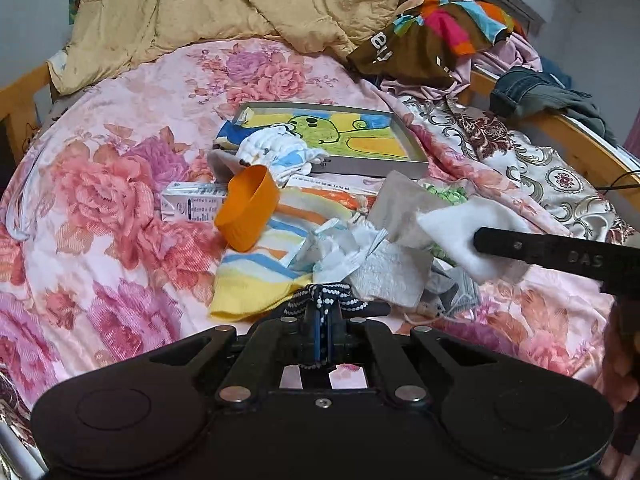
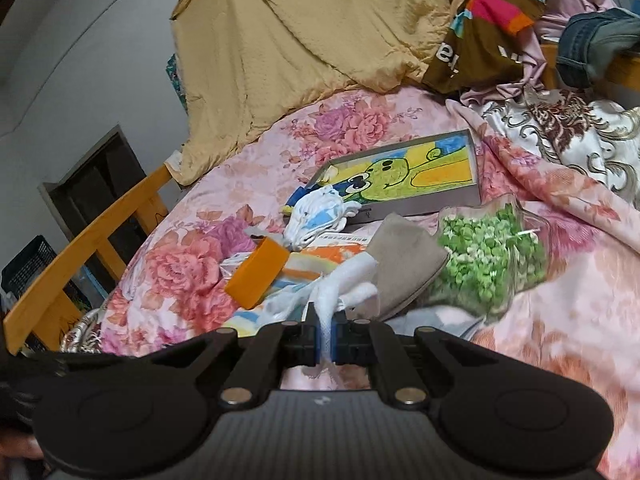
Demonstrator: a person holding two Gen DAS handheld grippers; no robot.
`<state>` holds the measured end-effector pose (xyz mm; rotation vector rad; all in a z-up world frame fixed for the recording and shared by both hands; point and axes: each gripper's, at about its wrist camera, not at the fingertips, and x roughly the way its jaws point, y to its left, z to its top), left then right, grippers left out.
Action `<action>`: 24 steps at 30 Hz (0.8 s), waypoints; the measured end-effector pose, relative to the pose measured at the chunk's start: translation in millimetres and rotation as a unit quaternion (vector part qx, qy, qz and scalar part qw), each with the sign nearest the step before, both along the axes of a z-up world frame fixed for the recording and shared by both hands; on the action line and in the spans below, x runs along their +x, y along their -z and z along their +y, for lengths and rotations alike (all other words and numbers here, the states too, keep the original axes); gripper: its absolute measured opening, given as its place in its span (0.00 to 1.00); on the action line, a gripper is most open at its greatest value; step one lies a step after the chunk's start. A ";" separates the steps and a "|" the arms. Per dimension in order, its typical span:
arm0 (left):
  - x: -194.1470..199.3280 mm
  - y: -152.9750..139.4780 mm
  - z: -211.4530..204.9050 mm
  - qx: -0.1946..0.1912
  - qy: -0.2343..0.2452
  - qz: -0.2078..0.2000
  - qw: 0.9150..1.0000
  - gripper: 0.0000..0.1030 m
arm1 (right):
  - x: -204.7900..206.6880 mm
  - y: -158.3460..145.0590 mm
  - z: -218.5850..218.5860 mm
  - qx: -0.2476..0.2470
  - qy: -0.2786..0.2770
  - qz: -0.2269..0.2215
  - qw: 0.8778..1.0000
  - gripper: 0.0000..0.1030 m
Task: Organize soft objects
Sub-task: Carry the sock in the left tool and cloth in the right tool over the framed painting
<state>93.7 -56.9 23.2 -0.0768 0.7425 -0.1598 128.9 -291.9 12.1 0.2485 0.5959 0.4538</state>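
The left gripper (image 1: 322, 314) is clamped on a dark dotted fabric strip (image 1: 320, 294); the right gripper (image 2: 329, 330) pinches a white soft cloth (image 2: 340, 284). Both cloths hang above the clutter in the middle of the pink floral bedsheet (image 1: 120, 200). Lifting them slowly and separately should avoid dragging the orange plastic cup (image 1: 248, 208).

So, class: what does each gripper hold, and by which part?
The left gripper pinches a dark dotted cloth by its bunched end. The right gripper pinches a white cloth at one gathered edge.

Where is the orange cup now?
The orange cup lies tipped on the floral bedsheet, left of centre in both views, between the small carton and the striped cloth.
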 end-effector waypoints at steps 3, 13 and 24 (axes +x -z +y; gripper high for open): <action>7.5 -4.9 -11.8 0.011 -0.002 -0.007 1.000 0.02 | 15.6 -0.3 -1.3 0.008 -0.016 -0.017 1.000 0.05; 56.3 -9.4 -49.8 0.010 -0.067 -0.035 0.997 0.02 | 63.1 -13.2 -16.4 0.041 -0.018 -0.092 0.995 0.05; 99.6 -35.3 -64.6 -0.004 -0.130 -0.063 0.990 0.02 | 99.6 0.9 -40.2 0.081 -0.005 -0.131 0.988 0.05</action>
